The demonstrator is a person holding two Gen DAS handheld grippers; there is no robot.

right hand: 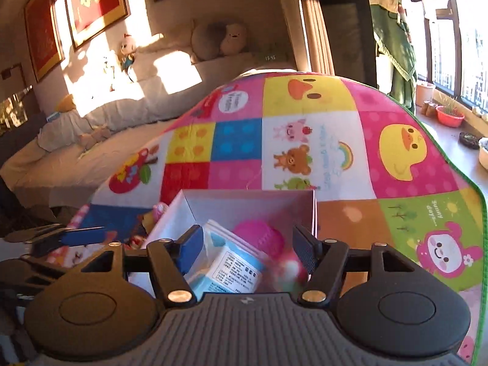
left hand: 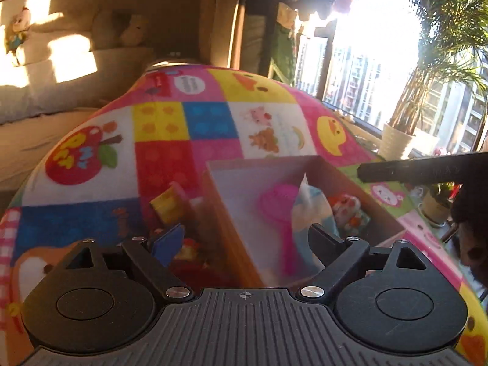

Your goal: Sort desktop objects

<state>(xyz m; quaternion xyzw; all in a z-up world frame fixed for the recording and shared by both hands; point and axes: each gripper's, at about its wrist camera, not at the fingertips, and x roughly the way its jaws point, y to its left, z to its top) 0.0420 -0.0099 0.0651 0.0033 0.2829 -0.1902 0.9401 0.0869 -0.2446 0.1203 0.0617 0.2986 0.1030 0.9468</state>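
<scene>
- While both grippers hover near the box (right hand: 253,196), left gripper (left hand: 241,241) jaws are wide, holding nothing.
- Right gripper (right hand: 248,248) jaws wide too, over the tissue pack (right hand: 227,270) and pink brush (right hand: 259,235).

Under me lies a patchwork mat (right hand: 305,140) of pink, yellow, blue, red, white and orange squares, printed with yellow ducks, a red apple, a brown bear and a rainbow, edged in green. The box (right hand: 253,201) is pale lilac-white inside with brown card walls. In it sit a hot-pink brush (right hand: 259,236) and a light blue and white pack (right hand: 231,268) with small black print. My left gripper (left hand: 244,238) and right gripper (right hand: 248,250) are black, each with one blue pad.
</scene>
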